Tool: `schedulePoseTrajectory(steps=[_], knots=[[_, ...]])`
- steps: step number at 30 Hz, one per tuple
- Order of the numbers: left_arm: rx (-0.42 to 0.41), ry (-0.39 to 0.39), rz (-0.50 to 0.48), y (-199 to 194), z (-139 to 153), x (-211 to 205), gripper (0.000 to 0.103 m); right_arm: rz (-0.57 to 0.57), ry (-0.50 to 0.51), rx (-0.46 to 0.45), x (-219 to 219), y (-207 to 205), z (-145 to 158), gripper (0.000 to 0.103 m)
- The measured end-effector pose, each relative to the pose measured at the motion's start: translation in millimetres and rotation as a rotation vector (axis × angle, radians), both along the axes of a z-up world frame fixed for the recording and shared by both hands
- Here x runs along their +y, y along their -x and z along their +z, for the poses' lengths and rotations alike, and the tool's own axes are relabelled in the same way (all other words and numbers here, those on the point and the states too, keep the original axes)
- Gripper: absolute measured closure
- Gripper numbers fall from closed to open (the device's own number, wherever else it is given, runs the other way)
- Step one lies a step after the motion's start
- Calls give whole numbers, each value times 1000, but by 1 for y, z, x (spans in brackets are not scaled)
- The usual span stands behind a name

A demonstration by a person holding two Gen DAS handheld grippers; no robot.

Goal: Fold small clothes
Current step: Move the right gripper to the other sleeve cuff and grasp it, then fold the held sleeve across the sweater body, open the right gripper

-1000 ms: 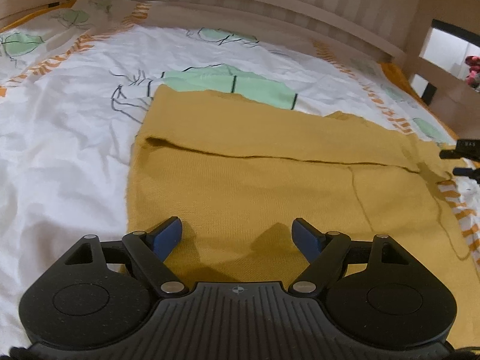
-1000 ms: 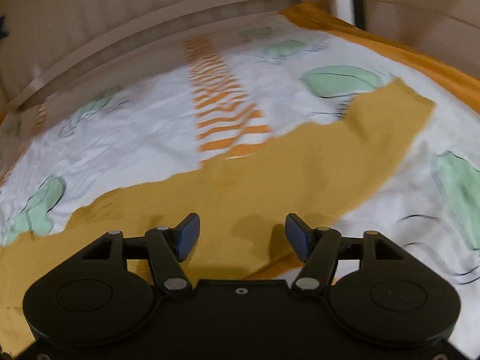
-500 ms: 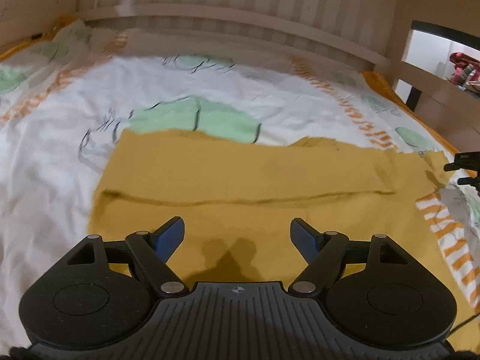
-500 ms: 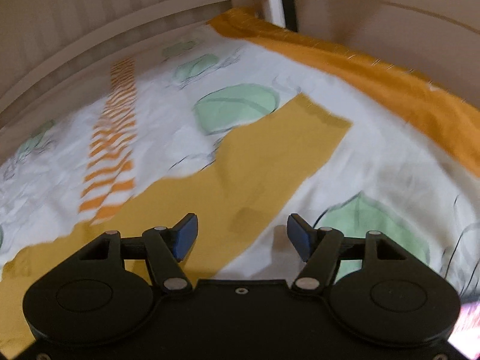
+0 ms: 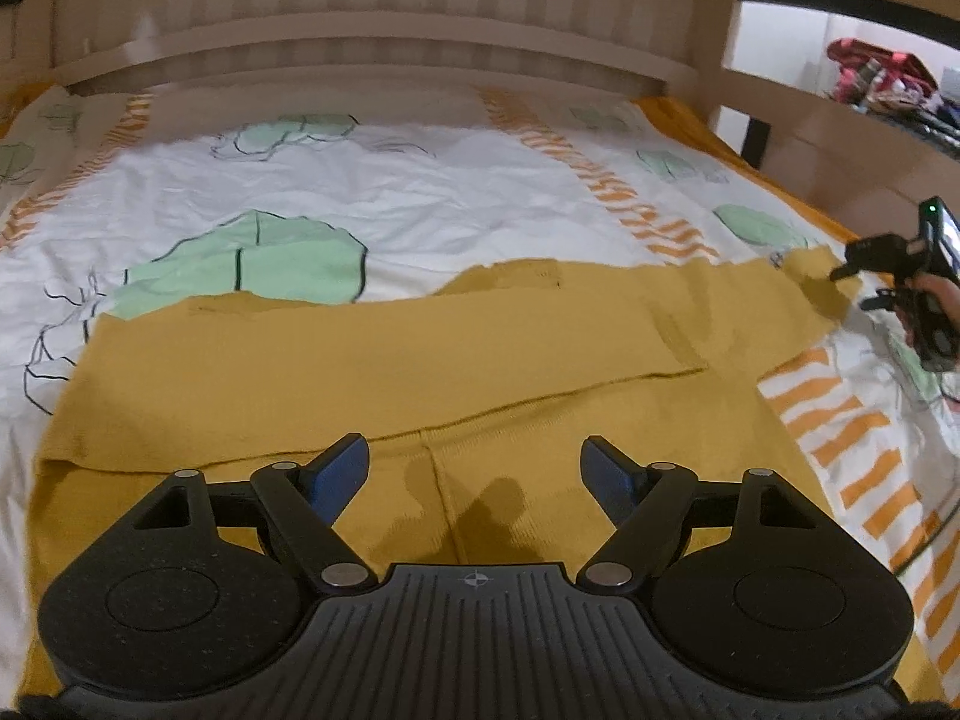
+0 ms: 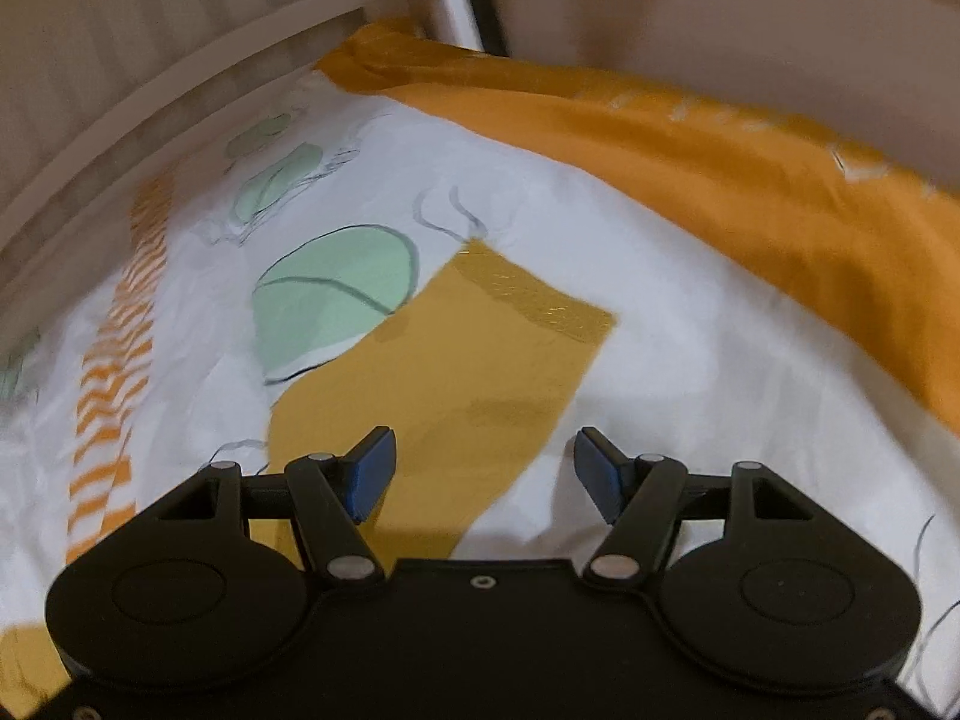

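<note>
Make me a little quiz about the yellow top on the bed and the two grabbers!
1. True or false: the left gripper is clamped shut on the yellow sweater.
2. Which part of the sweater lies ahead of the right gripper? A) the collar B) a sleeve with a ribbed cuff C) a pocket
3. Fill in: the sweater lies spread on a white bedsheet printed with green ____ and orange stripes.

Key:
1. False. Its blue fingers stand apart above the fabric, gripping nothing.
2. B. The sleeve stretches away from the open right gripper, ending in a ribbed cuff.
3. Leaves.
</note>
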State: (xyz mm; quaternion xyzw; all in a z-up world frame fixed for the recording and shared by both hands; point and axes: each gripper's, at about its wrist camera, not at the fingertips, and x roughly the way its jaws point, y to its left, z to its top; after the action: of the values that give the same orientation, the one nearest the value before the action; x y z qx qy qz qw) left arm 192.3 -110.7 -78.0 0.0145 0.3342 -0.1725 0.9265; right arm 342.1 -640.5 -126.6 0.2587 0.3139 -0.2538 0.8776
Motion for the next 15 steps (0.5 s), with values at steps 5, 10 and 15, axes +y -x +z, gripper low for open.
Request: schedulePoseTrajectory(steps=[5, 10, 15], knots=[[17, -8, 16, -1, 0, 6, 26, -22, -35, -67, -7, 1, -6, 49], [23, -21, 29, -3, 2, 20, 26, -50, -43, -70, -3, 1, -1, 89], [37, -22, 26, -3, 8, 39, 26, -26, 38, -98, 18, 6, 37, 90]])
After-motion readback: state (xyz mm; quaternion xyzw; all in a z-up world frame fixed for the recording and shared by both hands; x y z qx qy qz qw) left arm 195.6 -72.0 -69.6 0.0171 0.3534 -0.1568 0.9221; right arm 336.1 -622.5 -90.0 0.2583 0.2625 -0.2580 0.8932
